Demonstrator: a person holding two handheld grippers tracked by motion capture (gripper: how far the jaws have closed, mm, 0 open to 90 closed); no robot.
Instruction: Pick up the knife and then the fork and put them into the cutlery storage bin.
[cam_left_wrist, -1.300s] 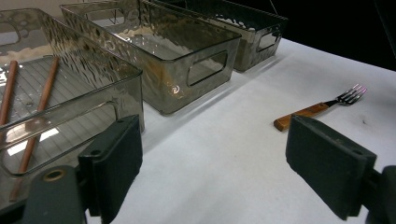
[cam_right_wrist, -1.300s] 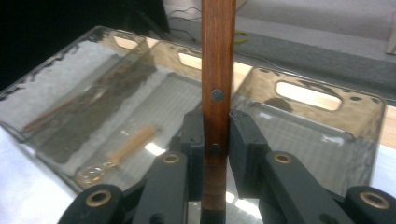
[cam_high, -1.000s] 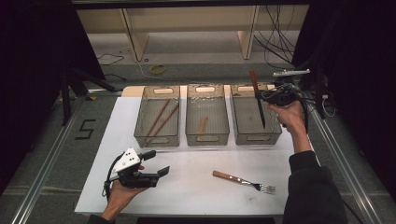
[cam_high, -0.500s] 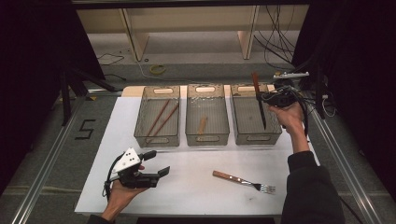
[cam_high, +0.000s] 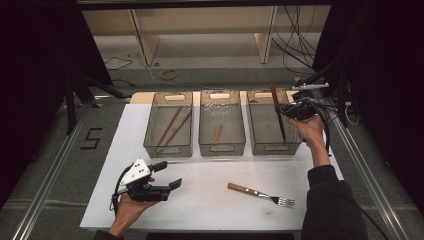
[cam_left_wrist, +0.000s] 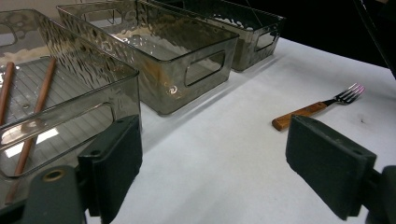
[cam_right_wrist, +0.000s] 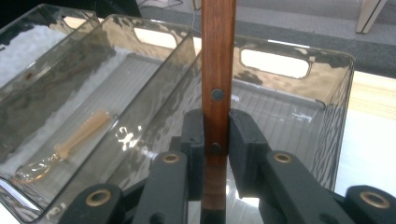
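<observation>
1. White bench (cam_high: 210, 200) against a dark room — three clear bins in a row.
2. Right claw (cam_right_wrist: 216, 140) clamps a knife (cam_right_wrist: 217, 70) by its wooden handle, blade down over the right bin (cam_high: 295, 145).
3. Left claw (cam_left_wrist: 215, 168) gapes wide, empty — fork (cam_high: 260, 193) nearby.

A lab-like recording setup: white board (cam_high: 210, 200) on a railed floor (cam_high: 45, 175), loose cables (cam_high: 295, 45), dark surroundings.

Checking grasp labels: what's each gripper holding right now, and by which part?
The right gripper is shut on the knife, clamping its riveted wooden handle, blade hanging into the right bin. The left gripper is open, holding nothing.
</observation>
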